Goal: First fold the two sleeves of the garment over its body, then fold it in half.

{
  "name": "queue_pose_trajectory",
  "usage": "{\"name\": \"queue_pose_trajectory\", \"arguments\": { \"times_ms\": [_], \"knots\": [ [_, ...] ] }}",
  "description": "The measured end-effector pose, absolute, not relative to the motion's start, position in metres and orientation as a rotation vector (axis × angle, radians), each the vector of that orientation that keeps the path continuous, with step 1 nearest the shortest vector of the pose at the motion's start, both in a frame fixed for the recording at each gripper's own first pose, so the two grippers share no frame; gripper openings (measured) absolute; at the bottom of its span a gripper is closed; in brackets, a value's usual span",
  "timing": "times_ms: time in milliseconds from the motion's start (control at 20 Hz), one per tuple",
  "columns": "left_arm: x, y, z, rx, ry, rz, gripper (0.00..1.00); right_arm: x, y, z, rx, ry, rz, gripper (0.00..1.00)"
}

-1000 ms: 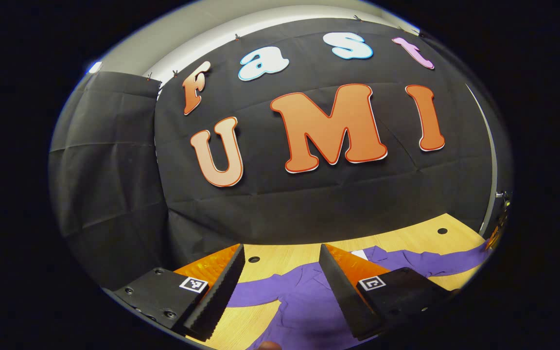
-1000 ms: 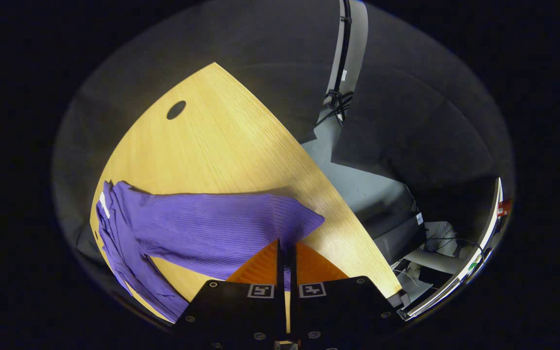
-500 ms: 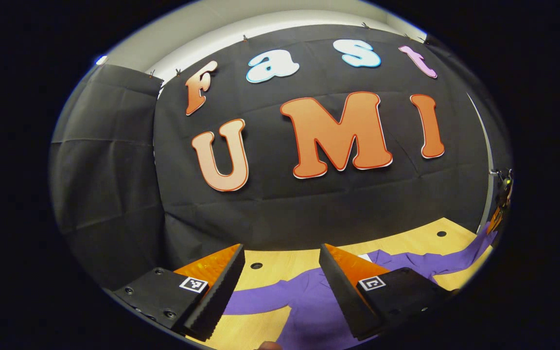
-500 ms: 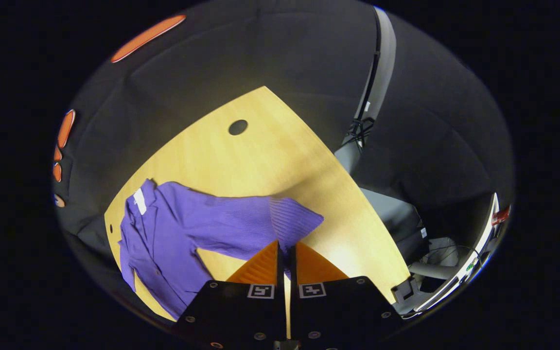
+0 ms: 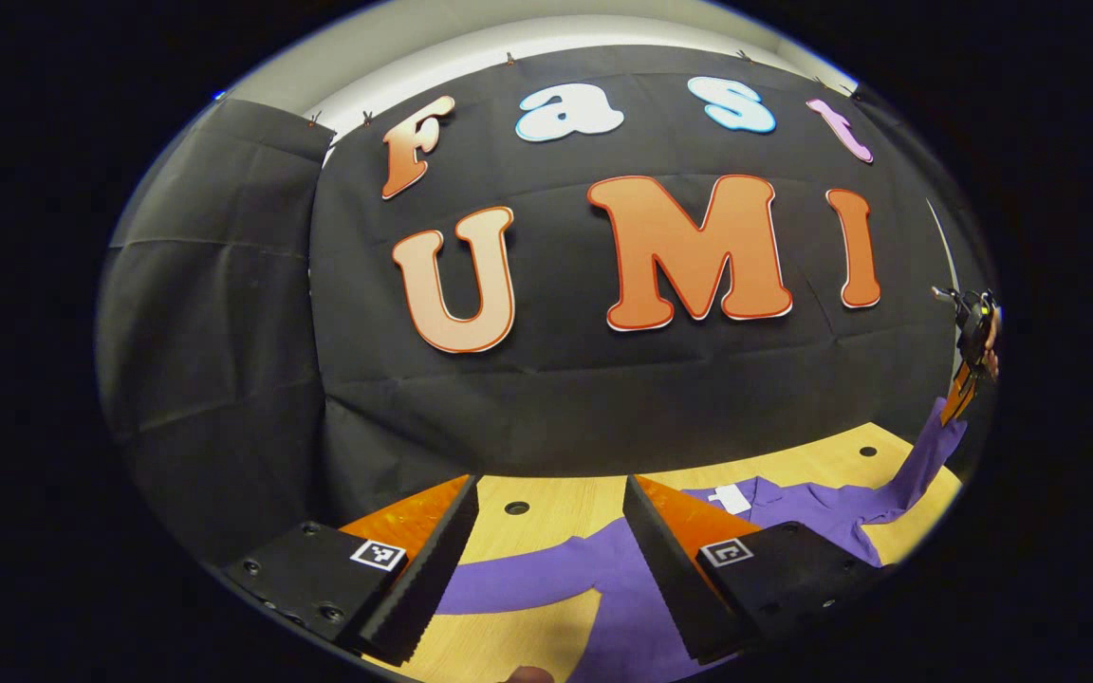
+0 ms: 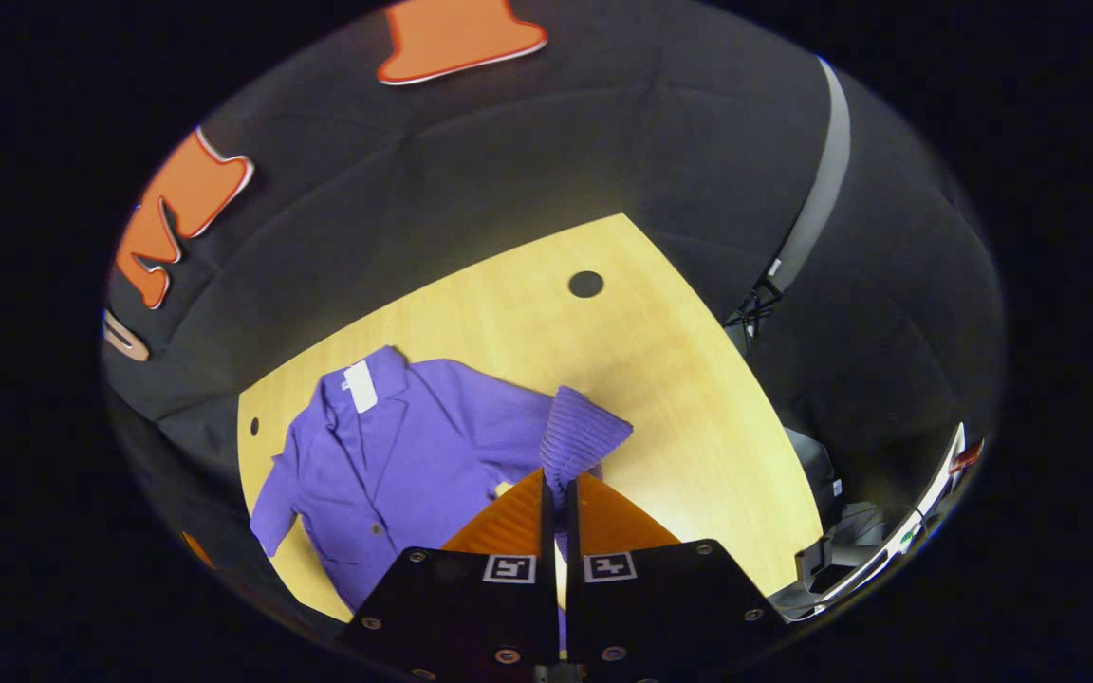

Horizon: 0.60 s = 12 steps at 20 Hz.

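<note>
A purple button-up garment (image 6: 395, 455) lies flat on the wooden table (image 6: 546, 323), collar and white tag toward the back wall. My right gripper (image 6: 556, 484) is shut on the ribbed cuff of one sleeve (image 6: 580, 436), holding it lifted above the table. In the left gripper view, that gripper (image 5: 969, 379) hangs at the far right with the sleeve (image 5: 921, 455) rising to it. My left gripper (image 5: 551, 512) stands open above the garment (image 5: 622, 588), nothing between its fingers; the other sleeve (image 5: 509, 579) stretches flat below it.
The table has round holes (image 6: 585, 284) near its back edge. The black cloth wall stands close behind. Past the table's right edge are a pole with cables (image 6: 765, 294) and gear on the floor (image 6: 850, 531).
My right gripper has risen and swung in toward the garment's body, carrying the sleeve cuff up off the table. The left gripper stays open, barely shifted.
</note>
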<state>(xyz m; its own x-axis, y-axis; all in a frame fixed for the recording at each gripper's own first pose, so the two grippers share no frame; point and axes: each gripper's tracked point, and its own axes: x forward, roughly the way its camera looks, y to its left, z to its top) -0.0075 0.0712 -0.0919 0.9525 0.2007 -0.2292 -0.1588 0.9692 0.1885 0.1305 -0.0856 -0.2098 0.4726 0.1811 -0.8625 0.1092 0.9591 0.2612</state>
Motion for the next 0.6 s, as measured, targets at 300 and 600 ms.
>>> {"name": "queue_pose_trajectory", "arguments": {
  "times_ms": [300,600],
  "knots": [
    [-0.013,0.122,-0.105,0.154,0.278,0.207,0.97,0.133,0.013,-0.166,0.249,1.036,0.175,0.04],
    [-0.018,0.174,-0.117,0.168,0.303,0.233,0.96,0.131,0.119,-0.145,0.184,1.018,0.304,0.04]
  ]
}}
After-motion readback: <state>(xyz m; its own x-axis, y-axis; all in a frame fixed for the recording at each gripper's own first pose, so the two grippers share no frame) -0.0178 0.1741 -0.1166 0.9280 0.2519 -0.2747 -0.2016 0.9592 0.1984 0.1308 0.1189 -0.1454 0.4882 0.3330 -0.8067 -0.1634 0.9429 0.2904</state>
